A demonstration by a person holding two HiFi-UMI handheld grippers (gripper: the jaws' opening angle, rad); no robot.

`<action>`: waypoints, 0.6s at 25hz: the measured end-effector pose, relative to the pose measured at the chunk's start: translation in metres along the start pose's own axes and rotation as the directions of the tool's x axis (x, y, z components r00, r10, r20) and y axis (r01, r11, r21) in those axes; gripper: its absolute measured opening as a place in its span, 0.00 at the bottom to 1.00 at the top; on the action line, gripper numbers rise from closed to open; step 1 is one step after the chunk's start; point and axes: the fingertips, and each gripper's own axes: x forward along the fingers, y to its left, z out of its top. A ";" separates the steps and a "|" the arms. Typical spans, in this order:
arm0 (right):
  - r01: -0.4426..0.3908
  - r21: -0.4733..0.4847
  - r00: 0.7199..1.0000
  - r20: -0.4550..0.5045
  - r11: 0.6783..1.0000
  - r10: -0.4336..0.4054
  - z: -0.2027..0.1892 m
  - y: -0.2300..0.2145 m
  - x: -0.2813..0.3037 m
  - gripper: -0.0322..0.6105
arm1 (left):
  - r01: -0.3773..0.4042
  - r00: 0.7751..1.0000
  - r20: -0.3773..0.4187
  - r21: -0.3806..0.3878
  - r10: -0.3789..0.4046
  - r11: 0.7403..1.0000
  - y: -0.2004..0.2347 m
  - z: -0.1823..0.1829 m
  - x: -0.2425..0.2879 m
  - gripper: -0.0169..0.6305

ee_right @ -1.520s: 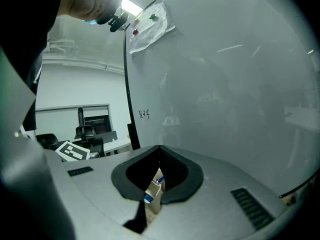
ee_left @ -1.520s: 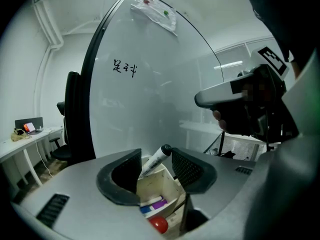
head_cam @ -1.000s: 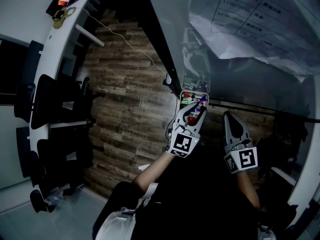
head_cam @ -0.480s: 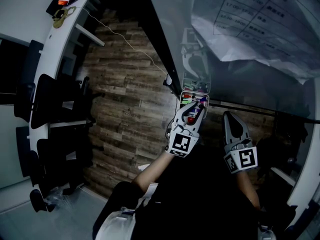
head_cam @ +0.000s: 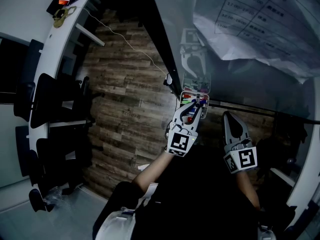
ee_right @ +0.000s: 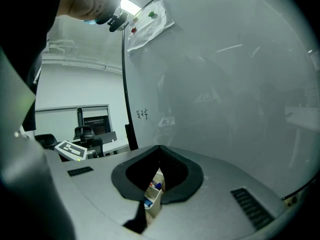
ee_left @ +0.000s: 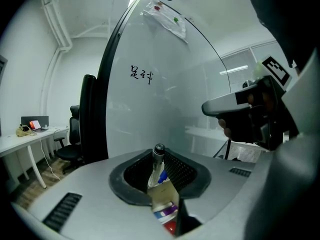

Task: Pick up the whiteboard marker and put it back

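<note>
While the left tool has just been narrowing its jaws, the whiteboard marker stands upright between them, cap end level with the tips. The pads sit close on either side but do not seem to clamp it (a sliver of blue shows past its right flank). Its lower end seems to sit in the holder under the tips, among other pens. To do this well, I judge, finish the squeeze square on the barrel, then lift straight up, clear of the neighbours. Off to its right, the right tool hangs with its tips together on nothing.
</note>
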 end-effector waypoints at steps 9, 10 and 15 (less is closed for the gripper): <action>-0.002 0.002 1.000 -0.002 1.000 0.002 -0.002 0.000 -0.001 0.07 | -0.020 1.000 0.023 -0.002 0.020 1.000 0.003 0.004 -0.005 0.14; -0.002 0.003 1.000 -0.003 1.000 0.002 -0.002 0.000 -0.001 0.07 | -0.022 0.999 0.028 -0.001 0.022 1.000 0.003 0.005 -0.005 0.14; -0.010 -0.001 1.000 0.001 1.000 0.010 -0.001 0.001 -0.002 0.07 | -0.040 0.999 0.034 0.003 0.040 0.999 0.005 0.008 -0.009 0.14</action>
